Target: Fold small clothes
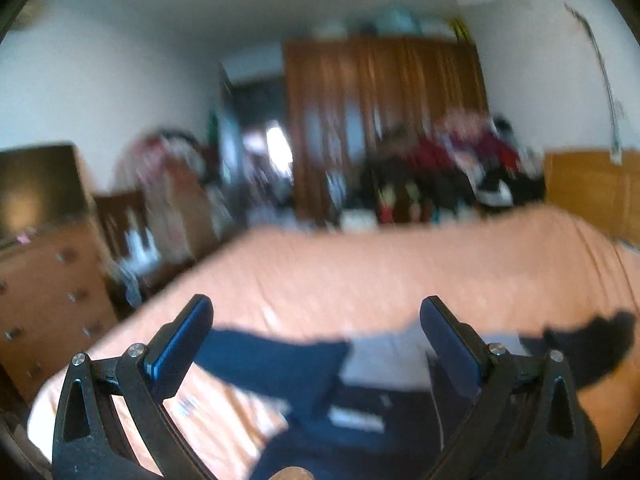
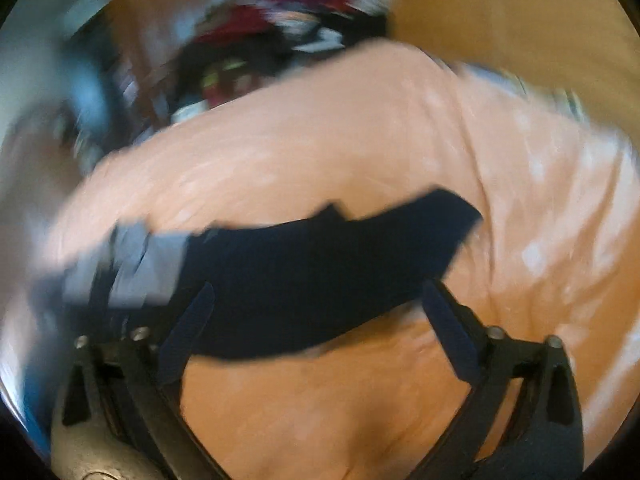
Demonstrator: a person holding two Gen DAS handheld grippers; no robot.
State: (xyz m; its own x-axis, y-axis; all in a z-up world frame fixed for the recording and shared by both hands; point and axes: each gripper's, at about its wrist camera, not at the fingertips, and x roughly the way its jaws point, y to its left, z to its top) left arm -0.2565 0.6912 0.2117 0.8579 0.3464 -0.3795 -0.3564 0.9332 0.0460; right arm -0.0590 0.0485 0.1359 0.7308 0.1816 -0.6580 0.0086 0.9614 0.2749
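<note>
A small dark navy garment (image 1: 280,364) with a grey-white panel (image 1: 384,356) lies spread on the orange bedspread (image 1: 360,272). My left gripper (image 1: 316,320) hovers over it, open, with nothing between its blue pads. In the right wrist view the same navy garment (image 2: 320,264) stretches across the bedspread (image 2: 320,152), its grey part (image 2: 136,264) at the left. My right gripper (image 2: 318,308) stands open just above the garment's near edge, fingers wide apart. Both views are blurred by motion.
A wooden dresser (image 1: 48,292) stands left of the bed. Beyond the bed are a brown wardrobe (image 1: 380,120) and a pile of mixed clothes (image 1: 460,168). A wooden headboard (image 1: 592,184) rises at the right, also in the right wrist view, headboard (image 2: 520,28).
</note>
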